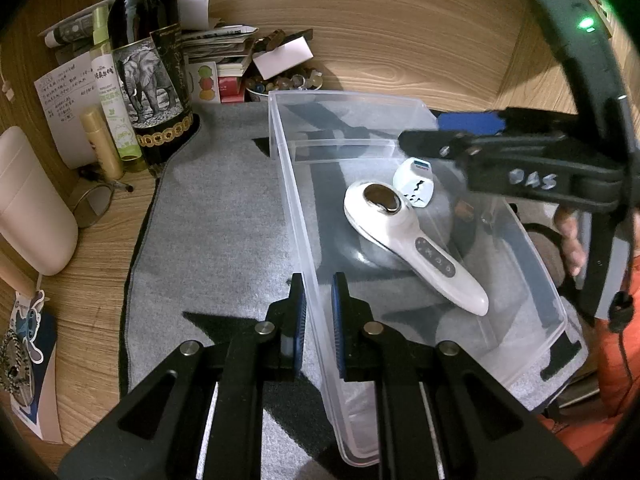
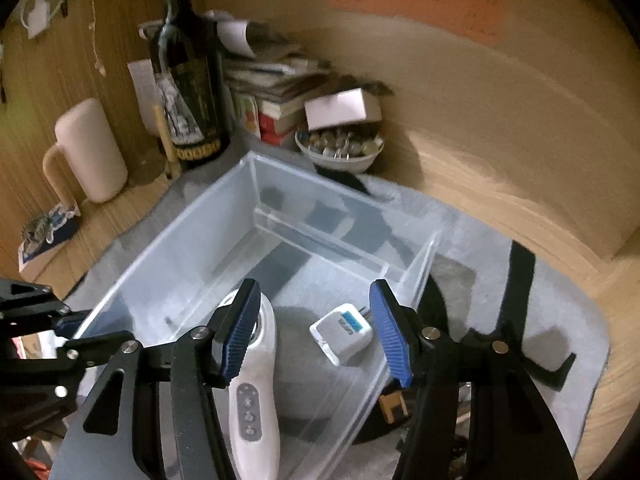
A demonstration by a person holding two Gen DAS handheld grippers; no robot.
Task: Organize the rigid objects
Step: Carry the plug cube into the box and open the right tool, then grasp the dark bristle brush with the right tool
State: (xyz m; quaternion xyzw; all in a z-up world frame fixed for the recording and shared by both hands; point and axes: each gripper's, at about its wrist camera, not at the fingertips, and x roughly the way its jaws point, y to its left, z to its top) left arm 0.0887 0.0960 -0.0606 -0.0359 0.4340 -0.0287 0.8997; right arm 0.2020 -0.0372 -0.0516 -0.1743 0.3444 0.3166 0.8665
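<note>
The left gripper (image 1: 319, 312) points steeply down, its jaws closed onto a thin wall that stands between the blue pads (image 1: 301, 320). The right gripper (image 2: 316, 332) tilts down too, jaws apart and gripping nothing. A hand (image 1: 570, 236) holds its handle at far right.

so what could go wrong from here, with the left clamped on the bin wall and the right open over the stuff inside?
1. The left gripper is shut on the thin side wall of the clear bin; a pull could tip or drag it across the grey mat.
2. The right gripper hangs open above the white adapter with the white handheld device beside its left finger; closing could bump the device or catch the adapter off-centre.
</note>
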